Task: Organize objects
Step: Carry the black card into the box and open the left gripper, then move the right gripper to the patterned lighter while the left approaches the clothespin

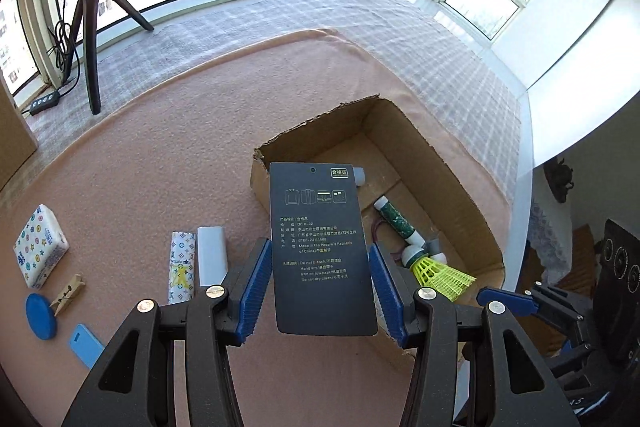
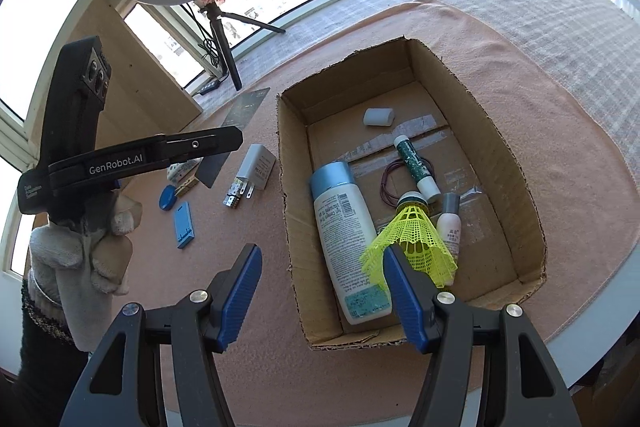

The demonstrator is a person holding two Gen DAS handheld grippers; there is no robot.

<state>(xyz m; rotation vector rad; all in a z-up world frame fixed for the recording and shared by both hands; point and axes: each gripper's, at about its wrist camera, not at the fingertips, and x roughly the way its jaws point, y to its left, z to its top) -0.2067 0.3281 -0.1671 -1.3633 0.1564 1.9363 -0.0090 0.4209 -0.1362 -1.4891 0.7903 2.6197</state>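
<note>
My left gripper (image 1: 319,247) is shut on a dark printed tag card (image 1: 320,247), held upright in the air over the near left wall of the cardboard box (image 1: 440,155). From the right wrist view the card (image 2: 246,107) hangs left of the box (image 2: 500,147). Inside the box lie a white bottle with a blue cap (image 2: 344,227), a yellow shuttlecock (image 2: 416,239), a green tube (image 2: 414,163), a small grey-capped bottle (image 2: 448,223), a white cap (image 2: 378,117) and a rubber band (image 2: 390,183). My right gripper (image 2: 320,251) stands open and empty above the box's near left corner.
On the pink cloth left of the box lie a white charger (image 2: 256,167), a blue disc (image 2: 167,197), a blue flat case (image 2: 183,225), a clothespin (image 1: 68,293) and two tissue packs (image 1: 40,245). A ring-light tripod (image 2: 224,39) stands by the window. A gloved hand (image 2: 92,247) holds the left gripper.
</note>
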